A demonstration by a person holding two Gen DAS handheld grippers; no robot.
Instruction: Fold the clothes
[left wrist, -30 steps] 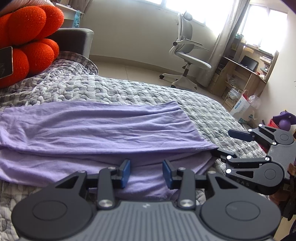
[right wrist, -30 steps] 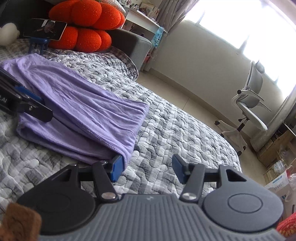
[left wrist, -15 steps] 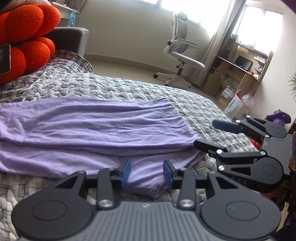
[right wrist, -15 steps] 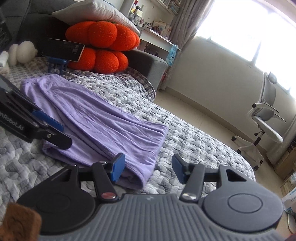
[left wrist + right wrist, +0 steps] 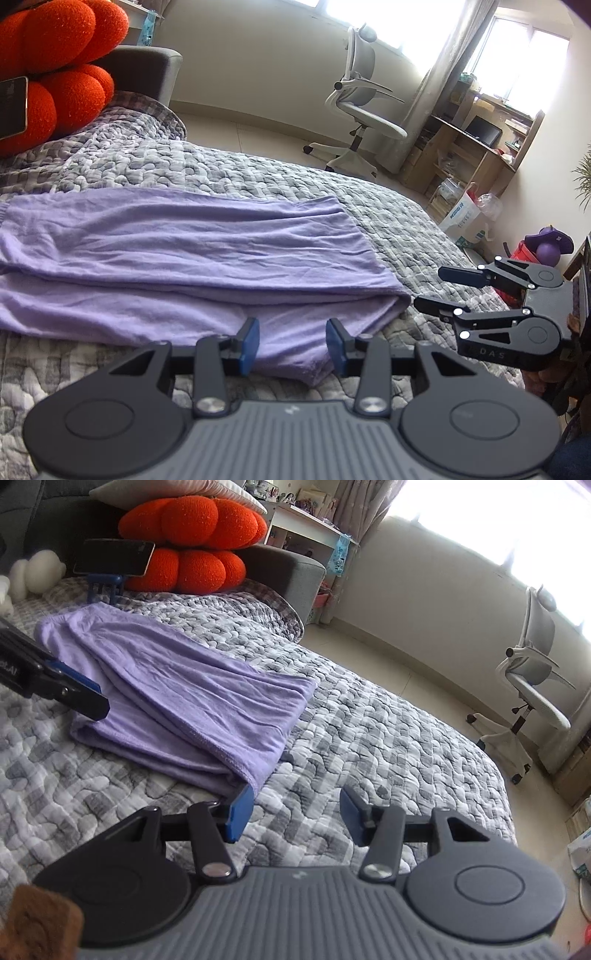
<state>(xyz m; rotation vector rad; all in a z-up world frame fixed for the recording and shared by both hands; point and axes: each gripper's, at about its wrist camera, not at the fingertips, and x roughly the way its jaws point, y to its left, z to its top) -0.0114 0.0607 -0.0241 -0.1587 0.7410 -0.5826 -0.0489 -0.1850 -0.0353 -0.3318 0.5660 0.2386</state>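
Purple garment (image 5: 192,258), doubled lengthwise, lies flat on the quilted bed (image 5: 369,738), toward its near edge. Left gripper (image 5: 291,345) and right gripper (image 5: 295,808) hover at its near end, fingers wide, holding nothing, apparently placed for pinching corners.

A home bedroom here: a bed (image 5: 369,738) under a grey quilted cover, orange cushions (image 5: 192,550) against the headboard, a white swivel chair (image 5: 364,122) by the curtained window, and a cluttered wooden study desk (image 5: 476,147) in the corner.
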